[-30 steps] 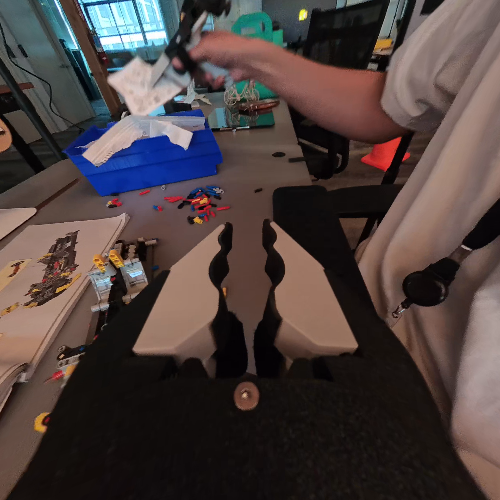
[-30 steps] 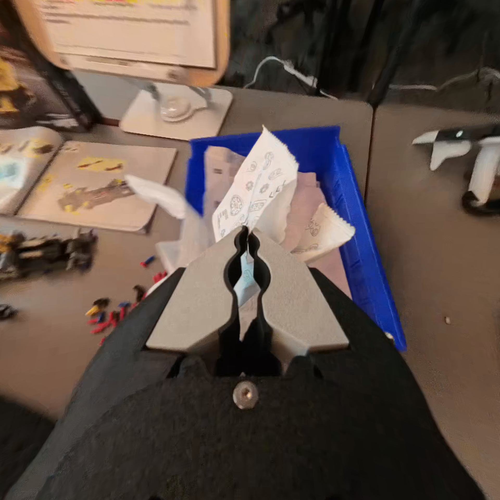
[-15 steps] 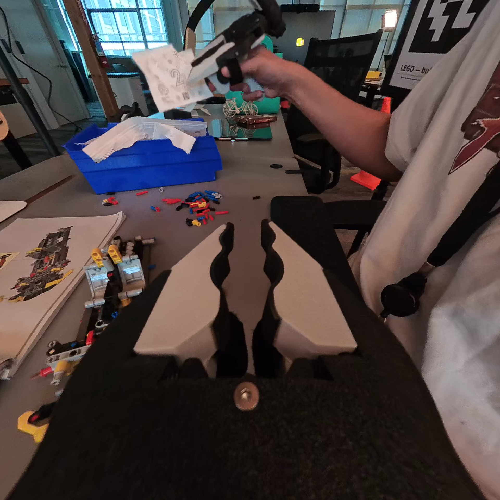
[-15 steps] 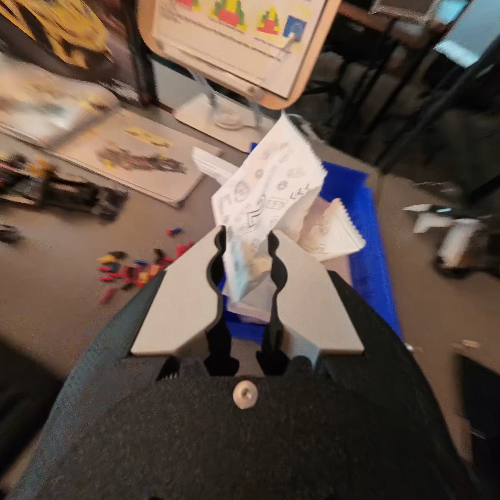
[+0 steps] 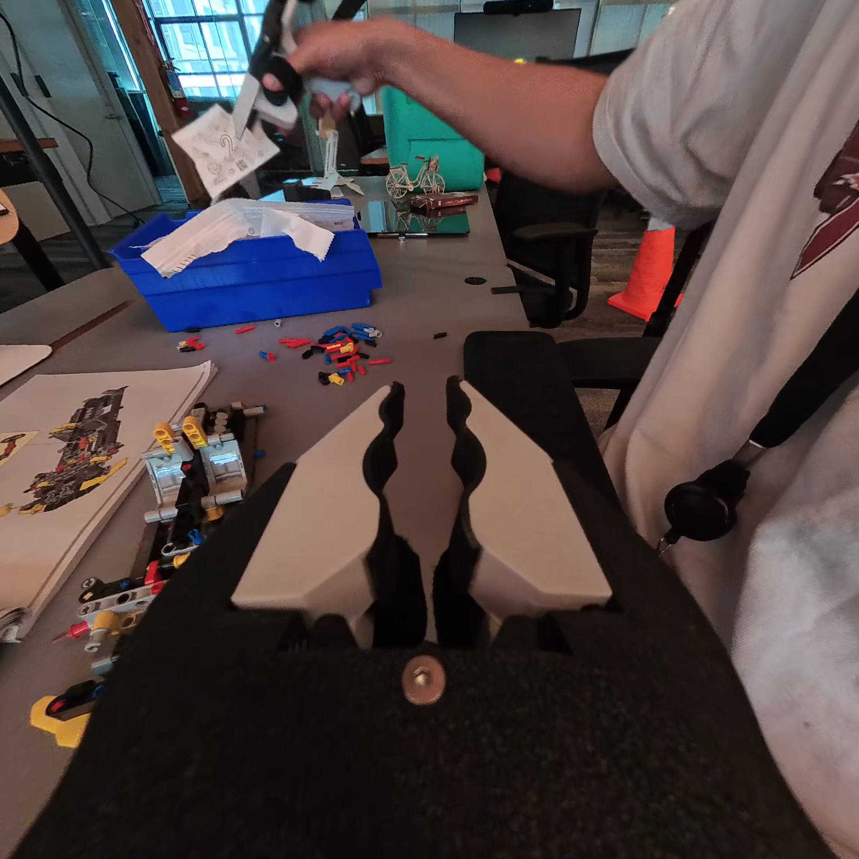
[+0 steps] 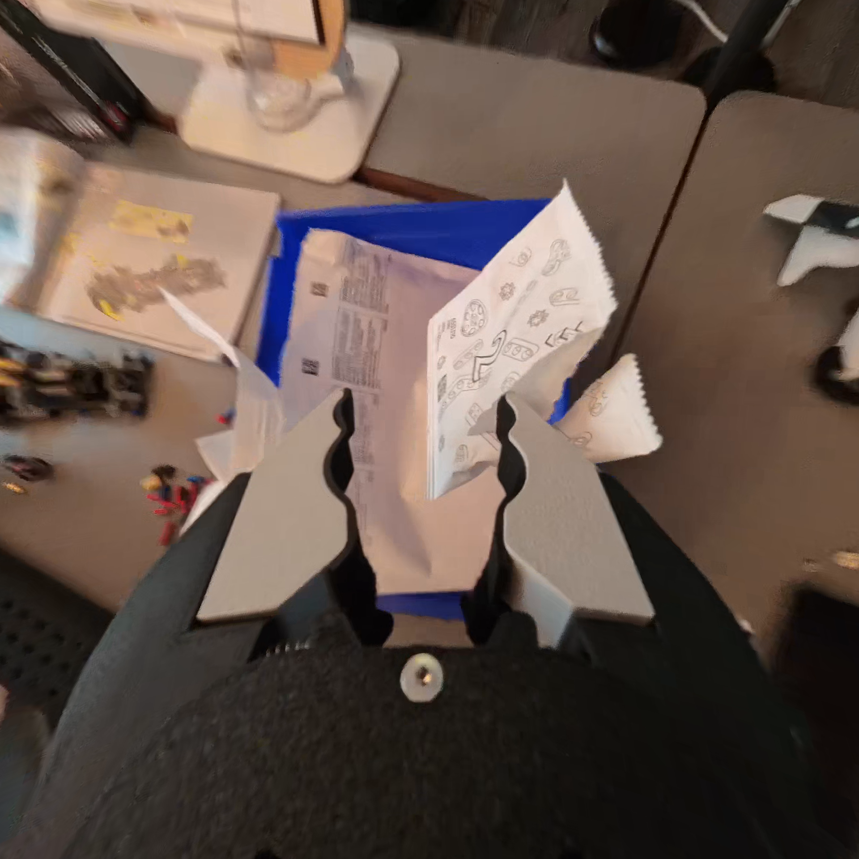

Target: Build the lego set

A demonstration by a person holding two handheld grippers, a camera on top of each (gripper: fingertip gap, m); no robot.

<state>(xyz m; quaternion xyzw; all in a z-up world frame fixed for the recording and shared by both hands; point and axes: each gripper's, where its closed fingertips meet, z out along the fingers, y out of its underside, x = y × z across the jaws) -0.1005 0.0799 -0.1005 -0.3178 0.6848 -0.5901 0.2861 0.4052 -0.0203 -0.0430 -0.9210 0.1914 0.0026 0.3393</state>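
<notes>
Now that the right claw (image 6: pixel 423 409) has spread wide above the blue bin (image 6: pixel 409 227), the empty paper bag (image 6: pixel 516 339) it pinched a second ago drops free, while the left claw (image 5: pixel 424 386) waits part-open and empty over the table (image 5: pixel 441 297) beside the half-built lego model (image 5: pixel 195 469).

grey wavy-edged jaws on black felt-like body (image 5: pixel 418 743), white short sleeve (image 5: pixel 660 116)

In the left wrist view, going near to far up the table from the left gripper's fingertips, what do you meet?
left gripper → scattered small Lego pins → blue bin stuffed with white paper bags → miniature bicycle.
</notes>
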